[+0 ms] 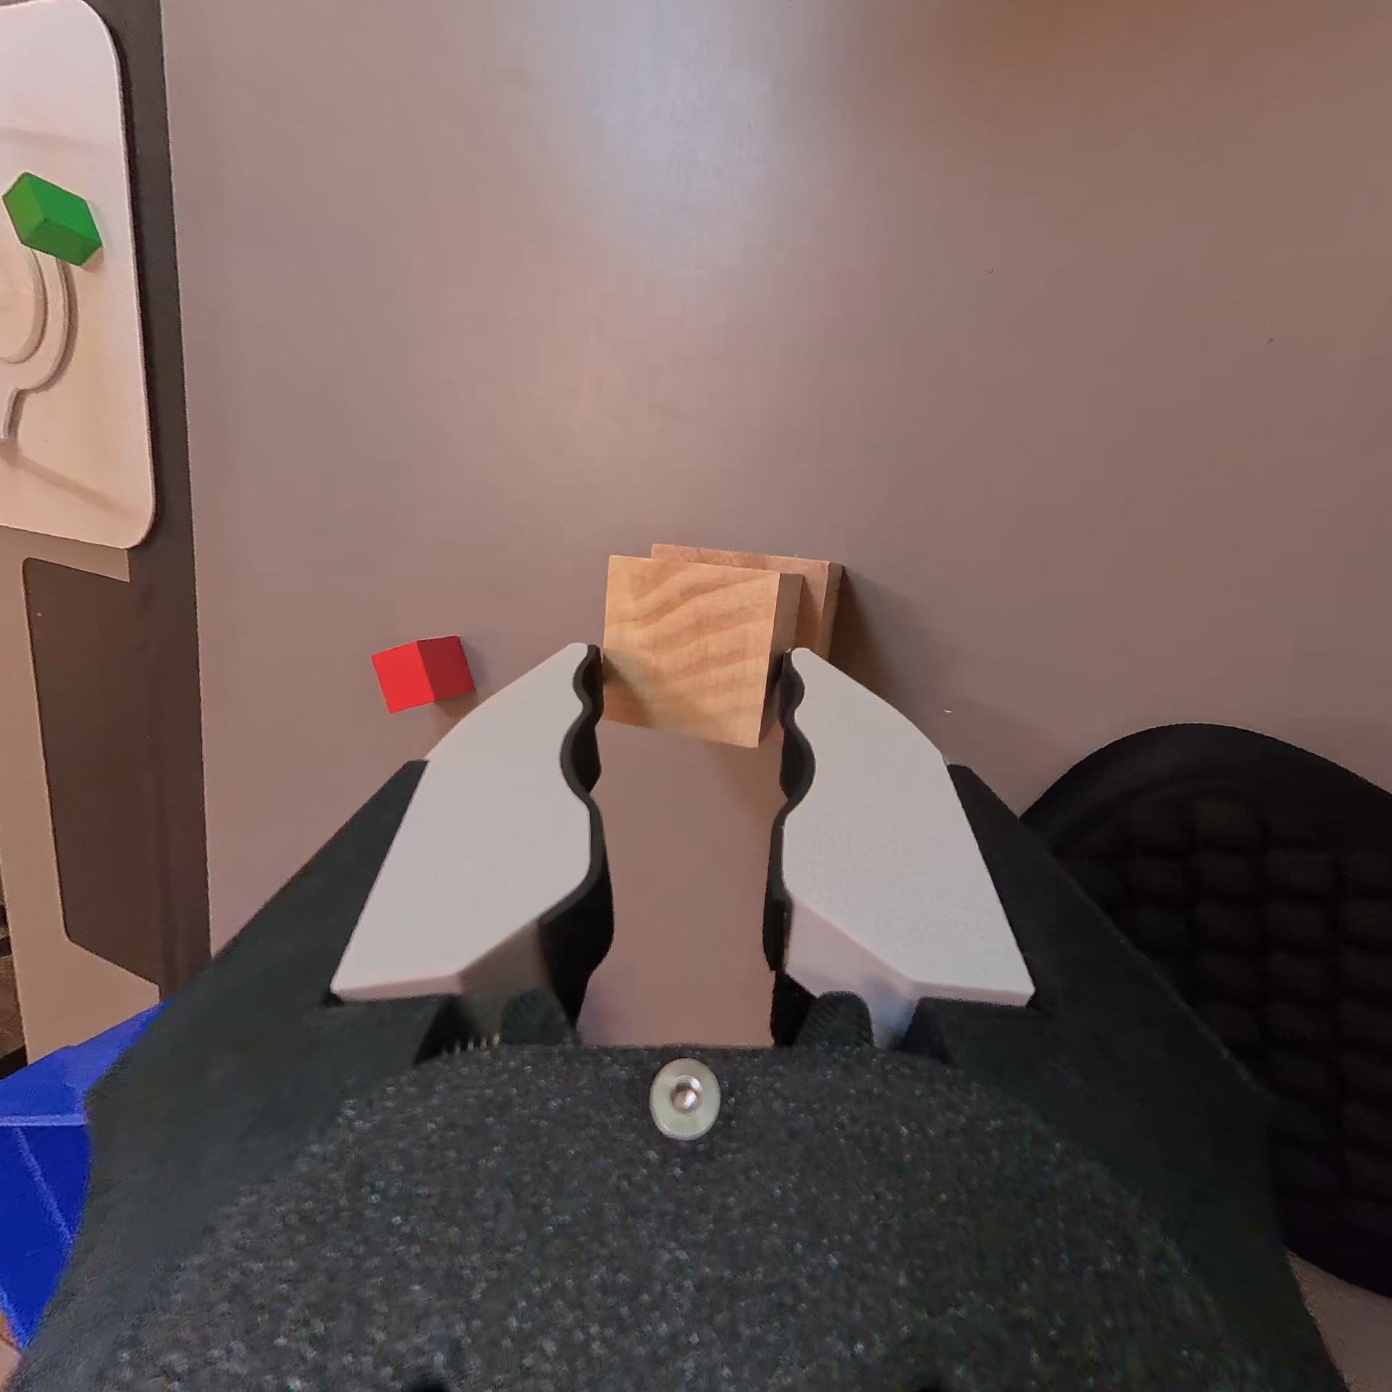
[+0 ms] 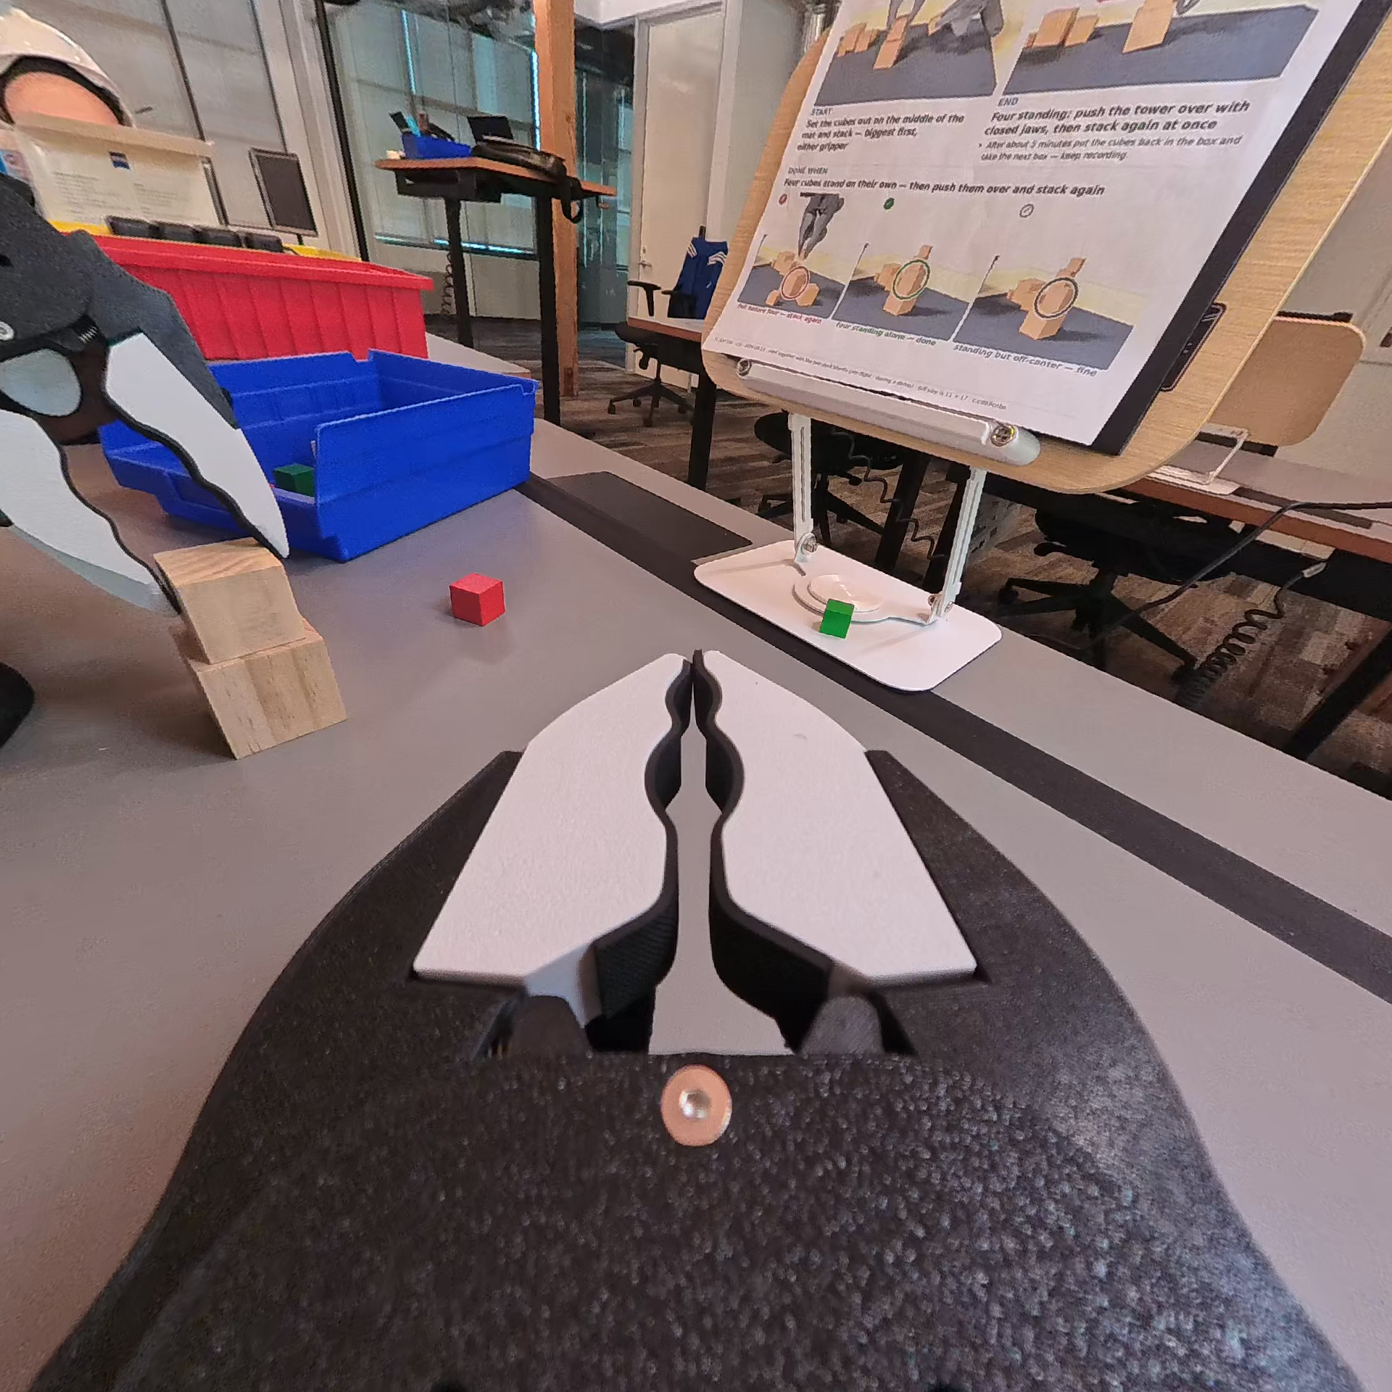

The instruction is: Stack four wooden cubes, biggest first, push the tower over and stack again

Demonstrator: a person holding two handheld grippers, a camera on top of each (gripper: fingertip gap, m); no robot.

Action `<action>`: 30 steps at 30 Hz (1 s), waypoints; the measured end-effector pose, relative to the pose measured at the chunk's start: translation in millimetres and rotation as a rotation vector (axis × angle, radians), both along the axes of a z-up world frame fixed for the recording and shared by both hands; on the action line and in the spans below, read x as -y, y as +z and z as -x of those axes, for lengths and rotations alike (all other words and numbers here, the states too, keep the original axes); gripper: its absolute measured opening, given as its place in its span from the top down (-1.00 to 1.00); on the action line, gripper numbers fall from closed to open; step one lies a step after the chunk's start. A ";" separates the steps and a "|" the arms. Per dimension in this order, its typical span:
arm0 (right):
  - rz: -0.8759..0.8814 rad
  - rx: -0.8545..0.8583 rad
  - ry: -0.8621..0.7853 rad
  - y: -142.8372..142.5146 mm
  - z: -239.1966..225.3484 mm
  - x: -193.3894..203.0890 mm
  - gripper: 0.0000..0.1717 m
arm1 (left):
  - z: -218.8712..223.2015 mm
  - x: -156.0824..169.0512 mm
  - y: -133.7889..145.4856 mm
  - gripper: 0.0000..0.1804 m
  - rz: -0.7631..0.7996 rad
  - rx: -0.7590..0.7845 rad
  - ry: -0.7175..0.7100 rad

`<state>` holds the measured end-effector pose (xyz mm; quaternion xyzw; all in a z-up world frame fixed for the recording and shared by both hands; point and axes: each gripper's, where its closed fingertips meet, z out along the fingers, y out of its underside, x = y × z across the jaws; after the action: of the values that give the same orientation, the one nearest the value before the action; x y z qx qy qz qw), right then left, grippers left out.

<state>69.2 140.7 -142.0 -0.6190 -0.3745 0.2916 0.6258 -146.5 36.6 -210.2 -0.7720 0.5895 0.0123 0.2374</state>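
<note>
My left gripper (image 1: pixel 689 661) is shut on a light wooden cube (image 1: pixel 689 614), with both pads against its sides. The cube sits tilted on top of a larger wooden cube (image 1: pixel 821 610). The right wrist view shows the same: the left gripper (image 2: pixel 218 572) comes down from the upper left onto the small cube (image 2: pixel 233 602), which rests on the larger cube (image 2: pixel 271 693) on the grey table (image 2: pixel 452 753). My right gripper (image 2: pixel 693 661) is shut with nothing between its pads, low over the table, to the right of the stack.
A small red cube (image 2: pixel 476 599) lies on the table beyond the stack. A green cube (image 2: pixel 836 619) sits on the white base (image 2: pixel 926 655) of a stand that holds a printed sheet. A blue bin (image 2: pixel 422 444) holds another green cube; a red bin (image 2: pixel 286 301) stands behind it. A black padded object (image 1: pixel 1243 979) lies at the right. One gripper's finger ends stand about 25 cm off the other's.
</note>
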 end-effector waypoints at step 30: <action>0.026 -0.020 0.004 -1.1 -1.7 -2.0 1.00 | 63.7 -115.3 -41.1 0.38 0.135 0.080 0.335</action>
<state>71.0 142.7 -143.1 -0.6234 -0.3657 0.3040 0.6206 -210.2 151.9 -251.4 -0.8735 0.4421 -0.0186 0.2029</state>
